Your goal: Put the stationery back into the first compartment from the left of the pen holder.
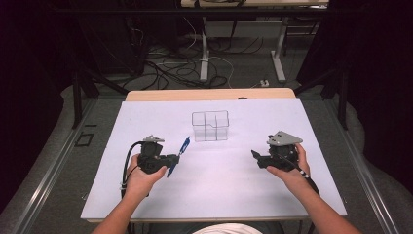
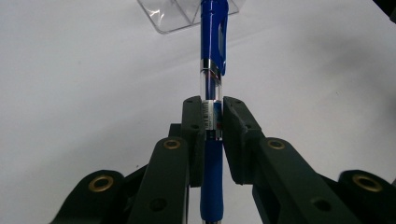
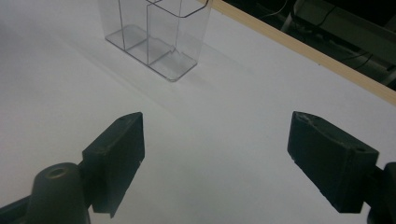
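Ahead, a clear organizer [image 1: 210, 126] stands unobstructed; left gripper [image 2: 212, 122] jaws clamp a blue pen [image 2: 212, 56], right gripper [image 3: 215, 158] jaws gape empty.

A white-topped table [image 1: 219, 180] with a wooden far edge carries one clear divided holder [image 1: 210, 126], standing upright toward the far middle.

I find no legible text in any view. The blue pen [image 2: 211, 107] clamped between my left gripper [image 2: 212, 122] jaws carries a small printed label with red marks on its clear barrel, right at the jaw tips, but I cannot read it; the print is too small.
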Motion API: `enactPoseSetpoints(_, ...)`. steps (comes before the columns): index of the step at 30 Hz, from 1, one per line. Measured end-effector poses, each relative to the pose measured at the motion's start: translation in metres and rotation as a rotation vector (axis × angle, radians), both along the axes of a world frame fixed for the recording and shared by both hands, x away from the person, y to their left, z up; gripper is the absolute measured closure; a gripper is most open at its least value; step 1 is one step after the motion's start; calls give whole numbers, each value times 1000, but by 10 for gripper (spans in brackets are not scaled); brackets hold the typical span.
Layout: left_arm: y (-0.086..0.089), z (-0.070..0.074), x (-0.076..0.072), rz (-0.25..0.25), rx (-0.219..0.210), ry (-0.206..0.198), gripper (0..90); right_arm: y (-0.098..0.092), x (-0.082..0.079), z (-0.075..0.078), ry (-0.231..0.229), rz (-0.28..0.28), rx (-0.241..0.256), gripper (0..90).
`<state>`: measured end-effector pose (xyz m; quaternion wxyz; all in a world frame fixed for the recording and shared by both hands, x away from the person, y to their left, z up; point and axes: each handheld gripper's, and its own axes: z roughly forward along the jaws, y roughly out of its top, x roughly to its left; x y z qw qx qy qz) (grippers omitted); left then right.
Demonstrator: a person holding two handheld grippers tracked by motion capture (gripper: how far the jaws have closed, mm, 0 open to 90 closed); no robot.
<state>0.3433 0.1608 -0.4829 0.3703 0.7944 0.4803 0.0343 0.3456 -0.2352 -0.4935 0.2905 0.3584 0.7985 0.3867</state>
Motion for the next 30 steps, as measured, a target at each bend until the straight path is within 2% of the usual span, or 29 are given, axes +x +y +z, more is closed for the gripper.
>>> enactPoseSetpoints(3, -5, 1, 0, -20, 1, 12, 792, 1, -1, -1, -23, 20, -32, 226)
enactPoseSetpoints(5, -8, 1, 0, -34, 10, 19, 793, 3, -2, -1, -58, 38, -59, 242)
enactPoseSetpoints(11, -15, 3, 2, -84, 33, 31, 792, 9, -4, 3, -146, 95, -174, 259)
enactPoseSetpoints(15, -18, 4, 6, -114, 47, 47, 792, 16, -9, 6, -211, 164, -281, 305)
enactPoseSetpoints(17, -19, 6, 8, -136, 68, 52, 793, 21, -11, 5, -249, 206, -333, 311)
enactPoseSetpoints(19, -22, 7, 10, -143, 62, 71, 792, 26, -13, 5, -284, 234, -388, 313)
enactPoseSetpoints(21, -22, 9, 13, -162, 73, 89, 792, 30, -15, 5, -320, 273, -452, 313)
enactPoseSetpoints(25, -24, 17, 19, -183, 73, 122, 792, 40, -21, 6, -363, 308, -520, 327)
enactPoseSetpoints(28, -28, 24, 23, -209, 87, 136, 792, 46, -22, 11, -425, 370, -621, 348)
enactPoseSetpoints(30, -31, 27, 25, -221, 90, 145, 792, 52, -23, 13, -463, 393, -654, 352)
